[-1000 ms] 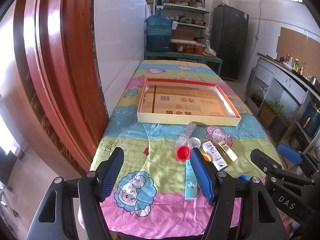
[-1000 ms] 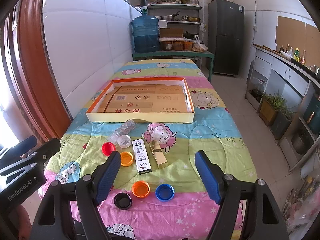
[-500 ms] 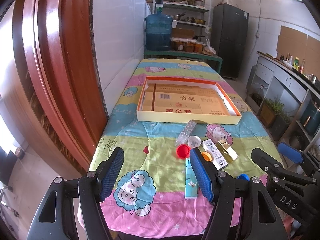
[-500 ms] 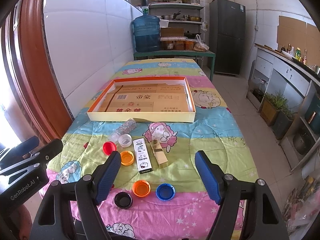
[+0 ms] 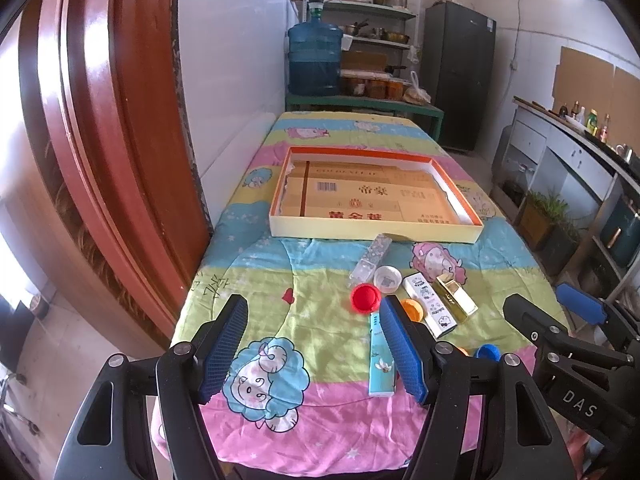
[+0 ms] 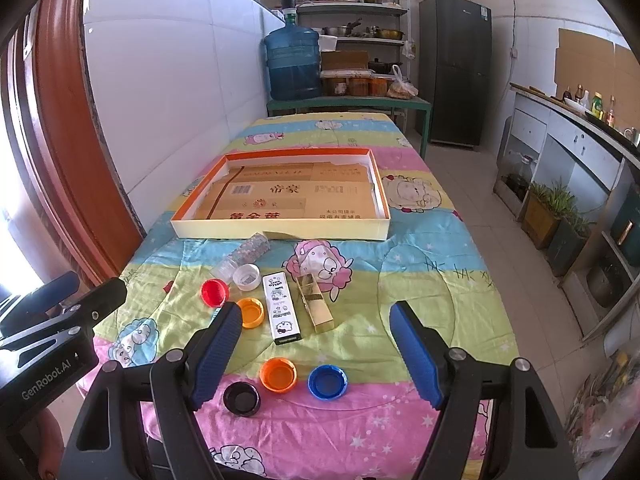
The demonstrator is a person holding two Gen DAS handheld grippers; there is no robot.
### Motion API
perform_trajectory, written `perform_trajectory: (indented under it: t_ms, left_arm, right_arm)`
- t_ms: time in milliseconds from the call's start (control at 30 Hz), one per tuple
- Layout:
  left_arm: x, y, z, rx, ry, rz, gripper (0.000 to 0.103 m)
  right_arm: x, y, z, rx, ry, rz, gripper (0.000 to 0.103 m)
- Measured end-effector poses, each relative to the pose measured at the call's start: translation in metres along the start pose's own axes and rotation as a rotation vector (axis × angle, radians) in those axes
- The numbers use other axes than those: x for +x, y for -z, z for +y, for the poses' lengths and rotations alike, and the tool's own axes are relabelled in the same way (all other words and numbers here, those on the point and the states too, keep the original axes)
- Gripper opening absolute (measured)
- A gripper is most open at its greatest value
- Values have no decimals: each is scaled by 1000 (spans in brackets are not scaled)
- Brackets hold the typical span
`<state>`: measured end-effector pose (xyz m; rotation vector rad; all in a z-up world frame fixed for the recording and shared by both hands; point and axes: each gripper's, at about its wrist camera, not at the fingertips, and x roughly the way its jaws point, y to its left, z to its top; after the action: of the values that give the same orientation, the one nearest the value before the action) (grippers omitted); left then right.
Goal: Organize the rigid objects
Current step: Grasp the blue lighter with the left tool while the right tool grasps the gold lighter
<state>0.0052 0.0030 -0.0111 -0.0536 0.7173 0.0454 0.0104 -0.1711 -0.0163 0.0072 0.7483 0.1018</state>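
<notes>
**Hovering over the clutter, both grips empty**

I am holding my left gripper (image 5: 312,344) and my right gripper (image 6: 316,356) above the near edge of the cartoon-print tablecloth (image 6: 420,280), and both are standing with their blue pads spread wide, pinching nothing.

Nearest to me, a black cap (image 6: 241,398), an orange cap (image 6: 278,375) and a blue cap (image 6: 327,381) are lying open side up in a row between my right gripper's pads. They look light, stiff and shallow, so I am judging a pinch across the rim as the safest hold; a loose squeeze could flick one away. In the left wrist view a slim teal box (image 5: 379,356) is lying lengthwise just beside my left gripper's right pad; it should be light, and I would be taking it across its narrow sides.

A little farther on, a second orange cap (image 6: 251,312), a red cap (image 6: 215,292) and a white cap (image 6: 247,276) are sitting close together, beside a white cartoon-printed box (image 6: 283,307) and a gold box (image 6: 316,303) that looks glossy and possibly slippery. A clear plastic bottle (image 6: 245,255) is lying on its side, free to roll and likely to flex under pressure.

Beyond everything, the orange-rimmed shallow box (image 6: 280,232), lined with flattened cardboard, is waiting, holding none of these things.
</notes>
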Motion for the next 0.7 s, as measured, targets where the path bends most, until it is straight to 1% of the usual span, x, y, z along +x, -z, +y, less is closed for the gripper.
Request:
perform_trajectory:
  t_ms: [200,300,433,600,700]
  left_arm:
    - [6,1,-2,7,4,15,70]
    - [12,4,-3,10,29,33,70]
    - [28,13,-10,40,80,94,70]
    - [56,26,-24,55,144,189,70]
    - [70,30,-32,62,161,217,70]
  right_arm:
    - [5,0,-6,10,-6,12,76]
    - [8,1,-10,13,-8,18,76]
    - [14,4,-16,5,-26,40,75]
    - [29,10,-28,25,-40,93,69]
    - [36,10,-34,40,-63,114,67]
